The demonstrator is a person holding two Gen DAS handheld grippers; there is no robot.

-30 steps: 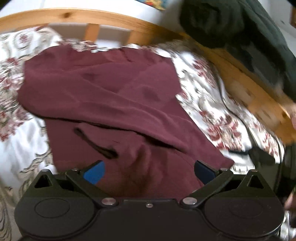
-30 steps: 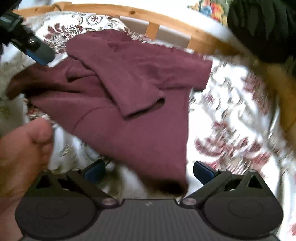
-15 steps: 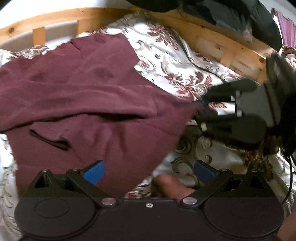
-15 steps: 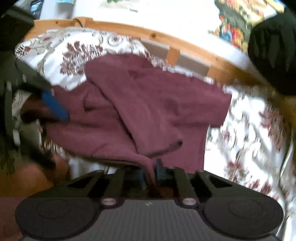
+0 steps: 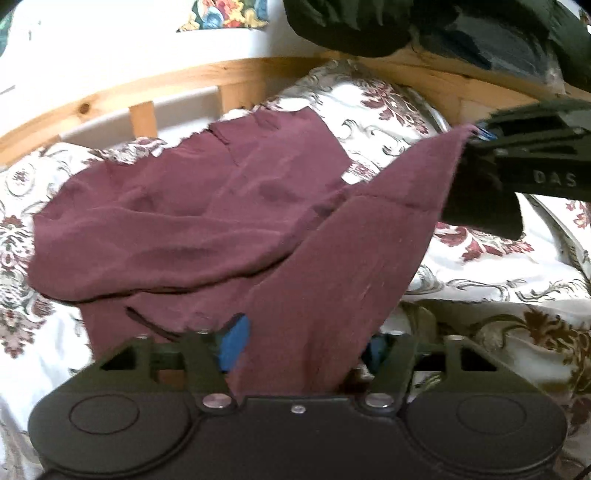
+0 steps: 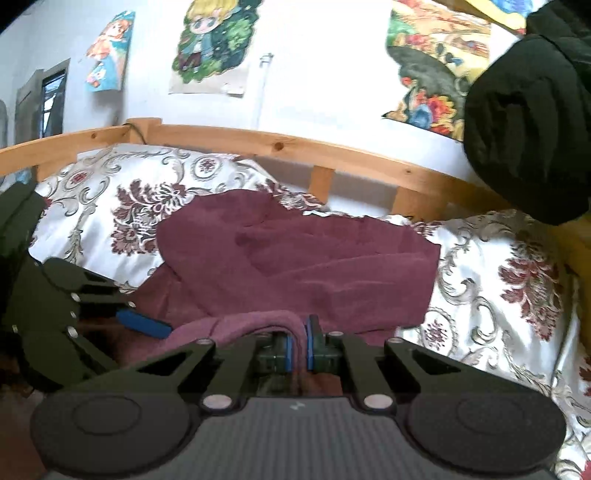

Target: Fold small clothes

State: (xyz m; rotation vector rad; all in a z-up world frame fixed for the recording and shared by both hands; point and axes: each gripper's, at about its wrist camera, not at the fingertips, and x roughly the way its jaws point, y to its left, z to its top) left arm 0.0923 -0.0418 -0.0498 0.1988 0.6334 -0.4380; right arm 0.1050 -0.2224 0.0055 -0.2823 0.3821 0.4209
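A small maroon garment [image 5: 192,221] lies partly folded on a floral bedspread [image 5: 498,266]. In the left wrist view its near edge runs between the fingers of my left gripper [image 5: 303,347], whose jaws stand part closed around the cloth. My right gripper [image 6: 298,341] is shut on a fold of the same maroon garment [image 6: 295,258] and holds that corner lifted; it shows from the side in the left wrist view [image 5: 476,134], with the cloth stretched up to it. The left gripper also shows at the left of the right wrist view [image 6: 144,325].
A wooden bed rail [image 6: 295,147] runs behind the bedspread [image 6: 498,295]. Dark bulky clothing [image 6: 528,122] hangs at the upper right, also in the left wrist view [image 5: 443,26]. Posters [image 6: 214,44] hang on the white wall.
The right gripper closed on the garment's edge and lifted it up and to the right. The left gripper's jaws narrowed from wide open onto the near edge.
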